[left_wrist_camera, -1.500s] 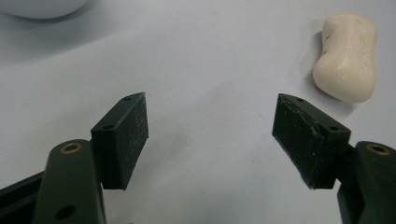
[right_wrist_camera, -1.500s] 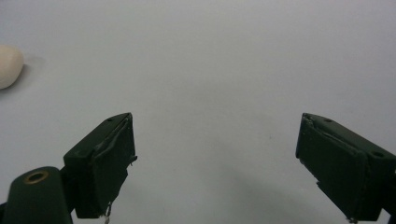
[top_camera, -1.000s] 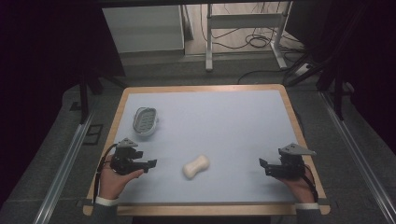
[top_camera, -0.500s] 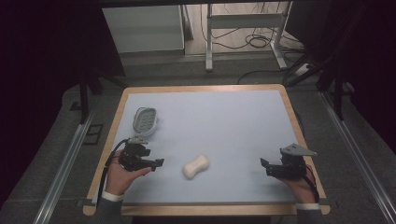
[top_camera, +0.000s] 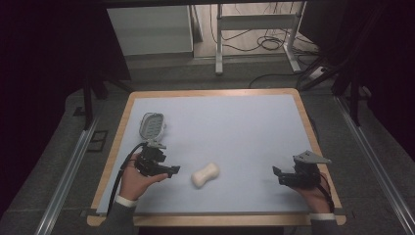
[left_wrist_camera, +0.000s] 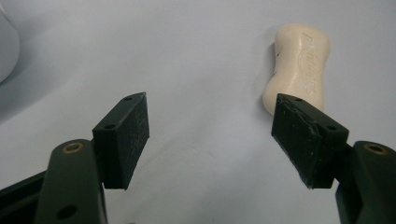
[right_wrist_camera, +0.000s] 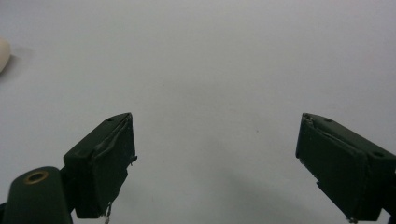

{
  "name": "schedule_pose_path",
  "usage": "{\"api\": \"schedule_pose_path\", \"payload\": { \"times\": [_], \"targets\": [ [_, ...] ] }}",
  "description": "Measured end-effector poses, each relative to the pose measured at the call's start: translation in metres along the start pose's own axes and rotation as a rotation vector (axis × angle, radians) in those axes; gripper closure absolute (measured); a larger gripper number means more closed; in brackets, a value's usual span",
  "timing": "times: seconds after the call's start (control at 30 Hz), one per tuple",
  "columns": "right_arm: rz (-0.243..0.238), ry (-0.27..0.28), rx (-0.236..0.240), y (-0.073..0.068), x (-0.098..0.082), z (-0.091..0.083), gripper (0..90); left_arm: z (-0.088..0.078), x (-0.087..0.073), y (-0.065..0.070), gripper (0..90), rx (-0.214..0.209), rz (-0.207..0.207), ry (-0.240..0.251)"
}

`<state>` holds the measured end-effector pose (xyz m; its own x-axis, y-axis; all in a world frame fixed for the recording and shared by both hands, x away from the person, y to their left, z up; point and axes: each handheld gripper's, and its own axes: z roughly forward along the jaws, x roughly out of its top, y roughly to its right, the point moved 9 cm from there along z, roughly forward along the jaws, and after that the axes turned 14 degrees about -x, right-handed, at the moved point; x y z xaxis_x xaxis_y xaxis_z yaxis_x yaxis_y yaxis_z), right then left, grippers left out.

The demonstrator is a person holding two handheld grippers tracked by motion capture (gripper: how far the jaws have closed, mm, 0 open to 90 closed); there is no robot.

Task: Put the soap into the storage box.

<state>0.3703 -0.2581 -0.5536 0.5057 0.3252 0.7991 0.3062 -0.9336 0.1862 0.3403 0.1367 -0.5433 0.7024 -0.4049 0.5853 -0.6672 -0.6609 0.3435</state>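
Observation:
A cream, waisted bar of soap (top_camera: 205,175) lies on the pale blue table top, near the front middle. In the left gripper view the soap (left_wrist_camera: 297,65) sits just beyond the right jaw, outside the gap. My left gripper (top_camera: 171,171) is open, a short way left of the soap, pointing toward it; in its own view the left gripper (left_wrist_camera: 210,135) holds nothing. A grey oval soap dish (top_camera: 151,125) rests behind it at the table's left. My right gripper (top_camera: 277,176) stands open at the front right, and the right gripper (right_wrist_camera: 215,163) has bare table between its jaws.
The table (top_camera: 254,122) has a wooden rim all round. Beyond its far edge are a white cabinet (top_camera: 149,29), metal desk legs (top_camera: 254,24) and cables on the floor. A sliver of the soap (right_wrist_camera: 3,53) shows at the left edge of the right gripper view.
My left gripper has moved forward and rightward toward the soap, away from the front left edge. The right gripper has stayed in place.

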Motion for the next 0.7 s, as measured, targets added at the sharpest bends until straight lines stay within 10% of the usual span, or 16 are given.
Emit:
{"api": "schedule_pose_path", "payload": {
  "times": [0.7],
  "targets": [
    [0.0, -0.007, -0.002, 0.002, -0.002, 0.001, 11.4, 0.035, 0.014, 0.027, 27.4, -0.046, 0.069, -0.08]
  ]
}}
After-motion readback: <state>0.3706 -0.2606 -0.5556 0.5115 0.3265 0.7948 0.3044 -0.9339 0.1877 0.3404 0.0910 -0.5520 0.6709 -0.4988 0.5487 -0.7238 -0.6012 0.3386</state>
